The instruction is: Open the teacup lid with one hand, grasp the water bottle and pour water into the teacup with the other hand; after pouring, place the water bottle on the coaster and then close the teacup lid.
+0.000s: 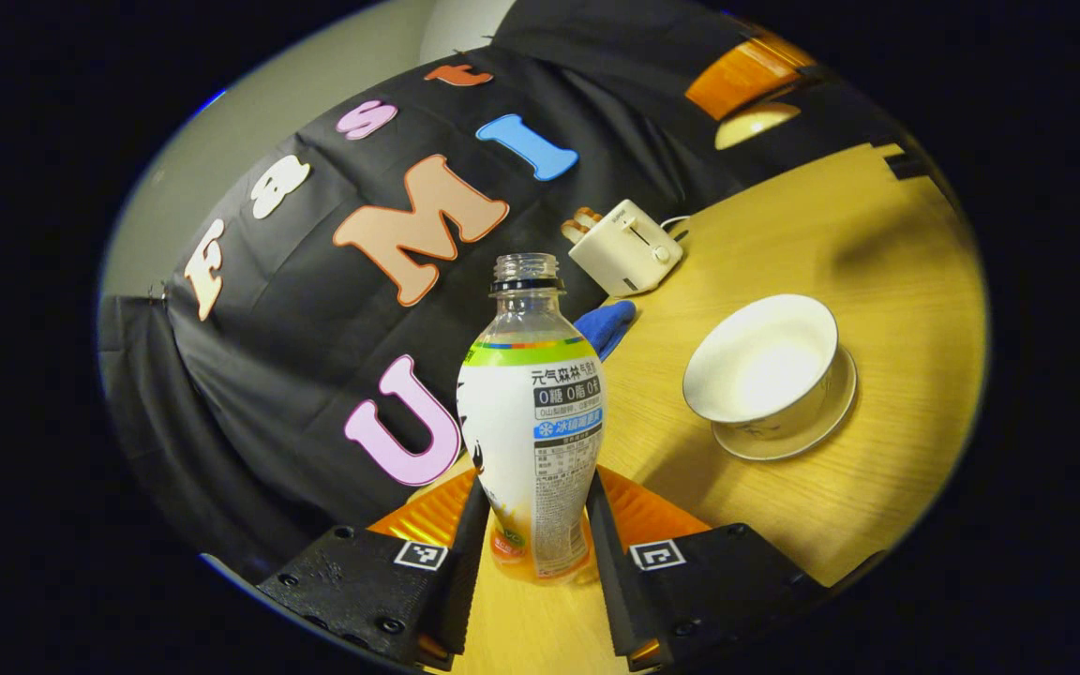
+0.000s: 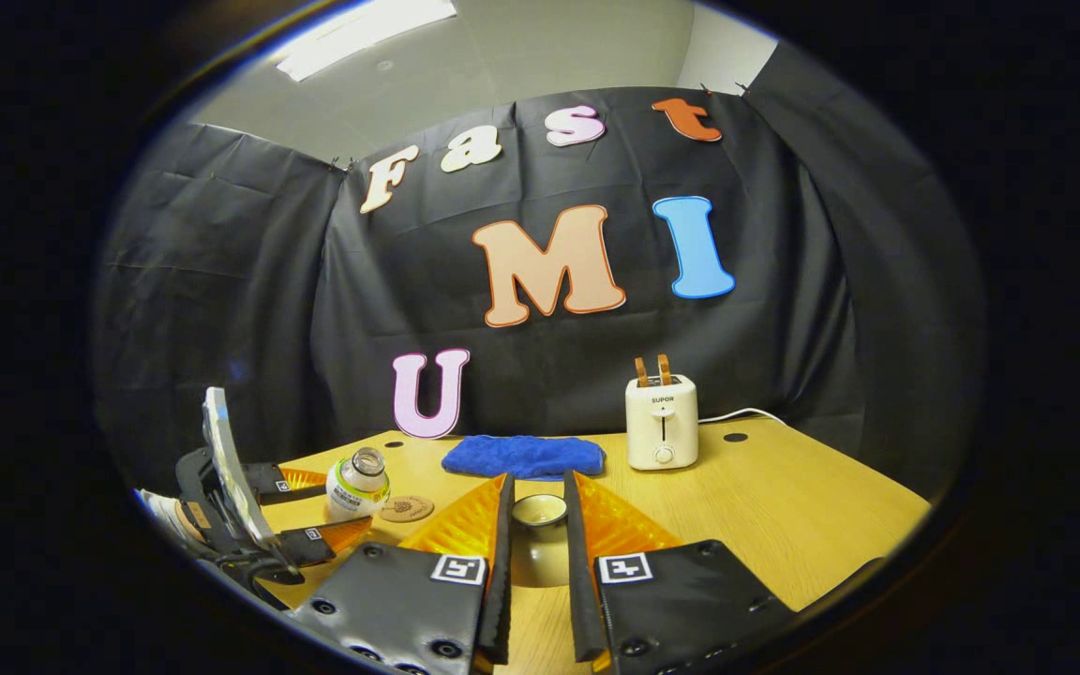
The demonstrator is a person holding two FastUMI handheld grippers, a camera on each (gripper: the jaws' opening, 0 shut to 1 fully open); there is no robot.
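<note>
Two grippers over a wooden desk (image 2: 784, 506), black cloth wall behind. Left gripper (image 1: 540, 553): jaws pinching the uncapped water bottle (image 1: 531, 422) low on its label; the lidless white teacup (image 1: 765, 361) sits on its saucer beyond. Right gripper (image 2: 537, 553): jaws pinching the teacup lid (image 2: 540, 511); coaster (image 2: 406, 508), blue cloth (image 2: 523, 456) and toaster (image 2: 661, 422) farther back.

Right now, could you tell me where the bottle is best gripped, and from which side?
Take the bottle low on its body, where it narrows below the wide label, coming from the side with a finger on each flank. The cap is off, so a side hold leaves the neck free for pouring. The left gripper sits just there.
</note>
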